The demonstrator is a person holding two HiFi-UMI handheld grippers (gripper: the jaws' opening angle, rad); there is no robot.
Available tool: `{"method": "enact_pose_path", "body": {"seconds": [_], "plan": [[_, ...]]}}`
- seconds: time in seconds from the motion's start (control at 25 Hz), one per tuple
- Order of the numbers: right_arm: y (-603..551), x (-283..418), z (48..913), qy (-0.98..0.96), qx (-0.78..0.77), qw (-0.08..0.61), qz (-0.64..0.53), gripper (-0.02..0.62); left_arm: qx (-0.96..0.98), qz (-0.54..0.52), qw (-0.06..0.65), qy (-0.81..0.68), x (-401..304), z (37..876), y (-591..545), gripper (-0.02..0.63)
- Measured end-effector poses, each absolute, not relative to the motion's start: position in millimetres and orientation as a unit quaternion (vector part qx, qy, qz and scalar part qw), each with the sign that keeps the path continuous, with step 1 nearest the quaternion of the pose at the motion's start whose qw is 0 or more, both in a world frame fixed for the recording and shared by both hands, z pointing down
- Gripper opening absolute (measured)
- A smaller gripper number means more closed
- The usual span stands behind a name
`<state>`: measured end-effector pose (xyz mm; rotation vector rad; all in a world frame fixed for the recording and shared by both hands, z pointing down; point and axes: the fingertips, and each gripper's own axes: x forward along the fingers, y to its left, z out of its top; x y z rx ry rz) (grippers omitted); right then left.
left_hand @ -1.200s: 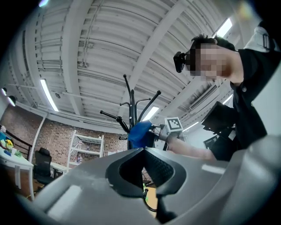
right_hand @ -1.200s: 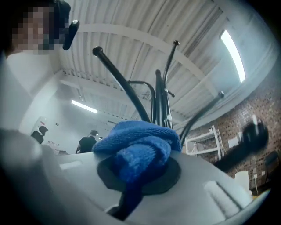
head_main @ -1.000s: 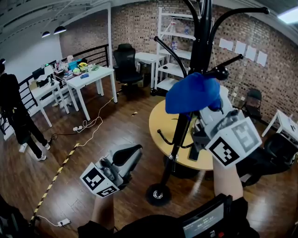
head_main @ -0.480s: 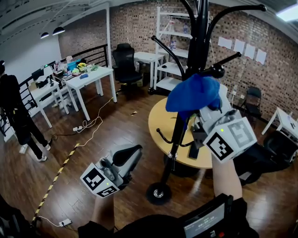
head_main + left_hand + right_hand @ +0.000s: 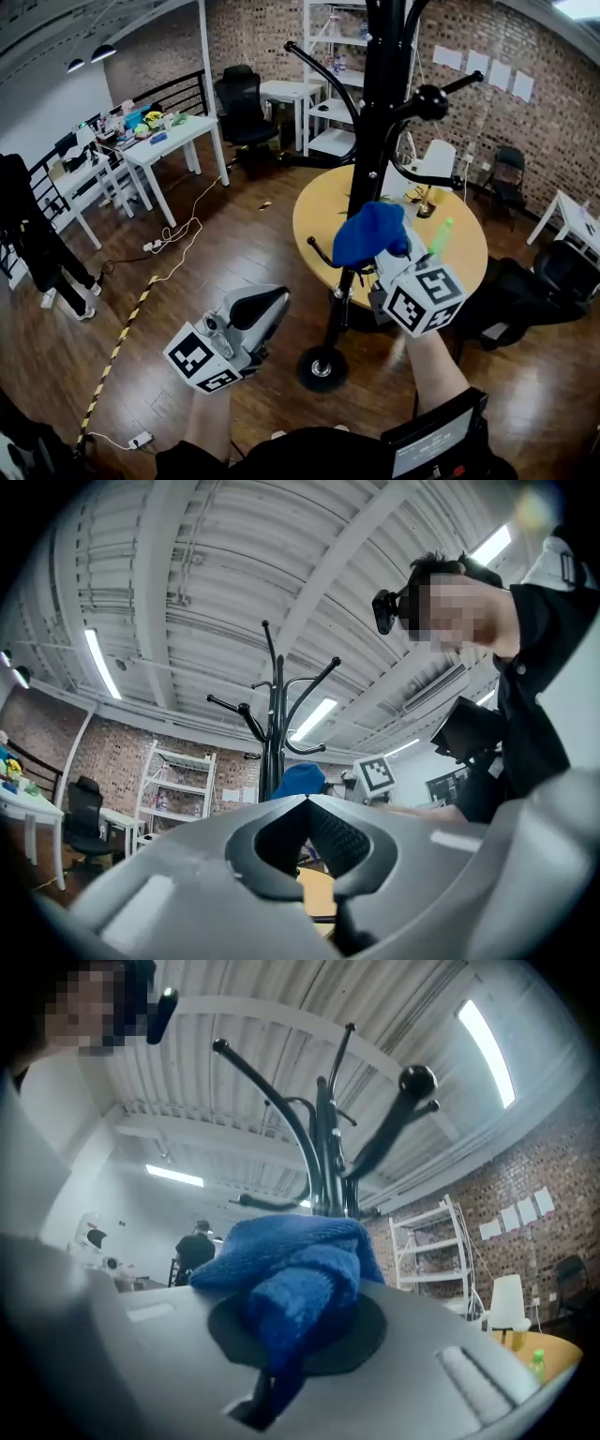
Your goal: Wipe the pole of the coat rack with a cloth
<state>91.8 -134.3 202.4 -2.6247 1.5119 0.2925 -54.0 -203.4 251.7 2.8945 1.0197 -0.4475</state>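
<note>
Because the blue cloth [image 5: 370, 234] is bunched up in front of the black pole [image 5: 379, 103] of the coat rack [image 5: 367, 173], about halfway between the hooks [image 5: 429, 100] and the round foot [image 5: 322, 367], this looks like the middle of a wipe. From the head view the cloth covers the pole there and seems to press on it, but I cannot be sure it really touches. In the right gripper view the pole [image 5: 328, 1162] stands up right behind the cloth [image 5: 295, 1265].

The right gripper [image 5: 396, 270] has the cloth. Its two jaws are closed tight on a fold of it, and the rest puffs out over the tips like a soft ball. The left gripper [image 5: 246, 321] is low down and off to the left, well apart from the pole. Its jaws are closed together with nothing in them.

To wipe well, I think the puffy part should be pushed flat on the pole, so the cloth rubs and the hard jaws do not. Slide straight along the pole, and go round the sides too, since a pole has a back. The grip should be firm so the cloth does not slip out. Watch the hooks higher up, as the cloth could snag there. The rack might wobble on its foot, so the free left gripper could steady it.

Behind the rack is a round yellow table [image 5: 461, 258] with a green bottle [image 5: 441, 234] on it. Further off are white desks [image 5: 173, 141], a black chair [image 5: 236, 105] and a person [image 5: 28, 234] standing at the left.
</note>
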Motion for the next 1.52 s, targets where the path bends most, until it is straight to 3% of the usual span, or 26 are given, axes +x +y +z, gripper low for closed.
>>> {"method": "enact_pose_path", "body": {"seconds": [0.36, 0.68, 0.88, 1.0, 1.28, 1.52], "plan": [[-139.6, 89.9, 410.5, 0.505, -0.849, 0.002, -0.154, 0.023, 0.93, -0.126, 0.037, 0.342, -45.3, 265.4, -188.5, -0.008], [-132.1, 35.4, 415.7, 0.588, -0.763, 0.054, -0.263, 0.022, 0.935, -0.122, 0.045, 0.331, -39.2, 272.5, -193.8, -0.008], [-140.6, 83.4, 426.9, 0.513, -0.833, 0.008, -0.207, 0.023, 0.938, -0.125, 0.043, 0.321, -40.6, 270.9, -202.9, -0.008], [-141.3, 93.7, 393.9, 0.498, -0.853, 0.034, -0.151, 0.023, 0.94, -0.131, 0.04, 0.313, -44.0, 268.1, -209.6, -0.008], [-150.6, 91.2, 217.2, 0.534, -0.842, 0.065, 0.048, 0.023, 0.939, -0.154, 0.031, 0.306, -45.2, 255.6, -218.7, -0.008], [-146.3, 78.6, 83.1, 0.499, -0.843, 0.02, 0.2, 0.022, 0.937, -0.183, 0.019, 0.298, -54.1, 237.7, -231.6, -0.008]]}}
